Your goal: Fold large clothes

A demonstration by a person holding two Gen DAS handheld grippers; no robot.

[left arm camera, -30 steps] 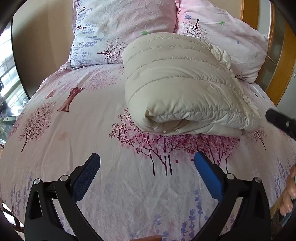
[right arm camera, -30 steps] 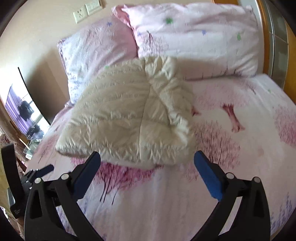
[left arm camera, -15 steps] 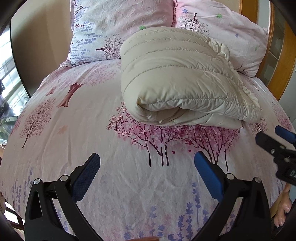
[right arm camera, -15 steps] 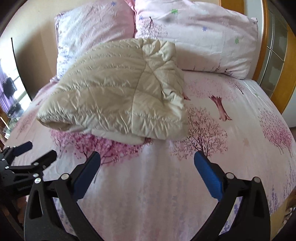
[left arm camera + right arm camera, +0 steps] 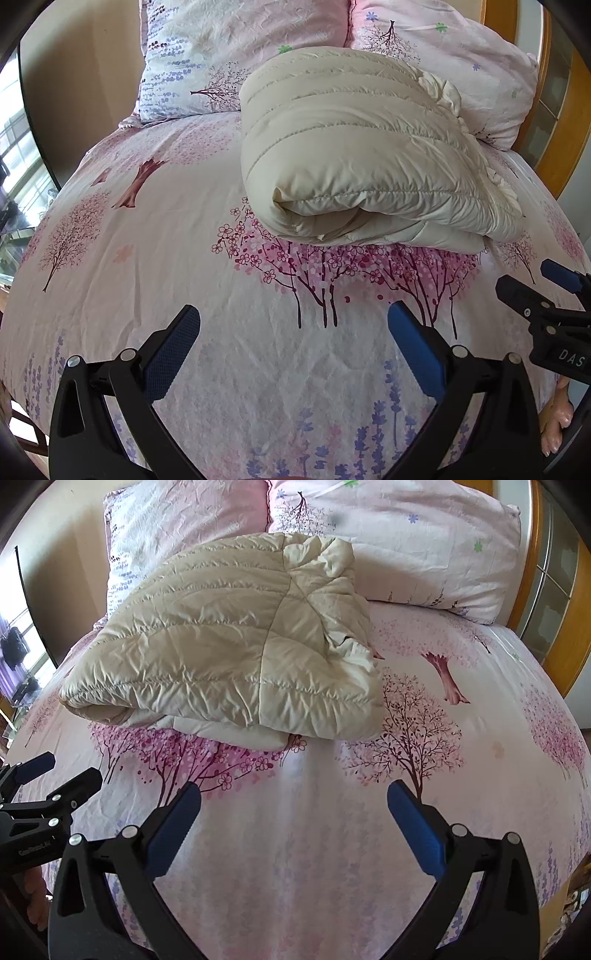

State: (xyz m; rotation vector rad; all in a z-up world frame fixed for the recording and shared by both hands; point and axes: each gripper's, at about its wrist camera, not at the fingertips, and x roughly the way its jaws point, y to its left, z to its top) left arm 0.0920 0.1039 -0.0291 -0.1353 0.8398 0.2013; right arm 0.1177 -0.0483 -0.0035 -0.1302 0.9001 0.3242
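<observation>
A cream quilted puffer jacket (image 5: 362,155) lies folded into a thick bundle on the bed, its far end resting against the pillows. The right wrist view shows the same jacket (image 5: 236,642) from the other side. My left gripper (image 5: 293,325) is open over bare sheet, well short of the bundle, with nothing between its blue pads. My right gripper (image 5: 293,805) is open too, likewise back from the jacket. Each gripper appears at the edge of the other's view: the right gripper (image 5: 554,291) and the left gripper (image 5: 40,775).
The bed (image 5: 147,258) has a pink sheet printed with trees. Two matching pillows (image 5: 399,535) lean at the headboard. A wooden frame (image 5: 569,635) stands at the right, a window (image 5: 14,155) at the left. A hand (image 5: 557,417) shows at the lower right.
Both grippers have pulled back from the folded jacket toward the foot of the bed, staying open. The jacket has not moved.
</observation>
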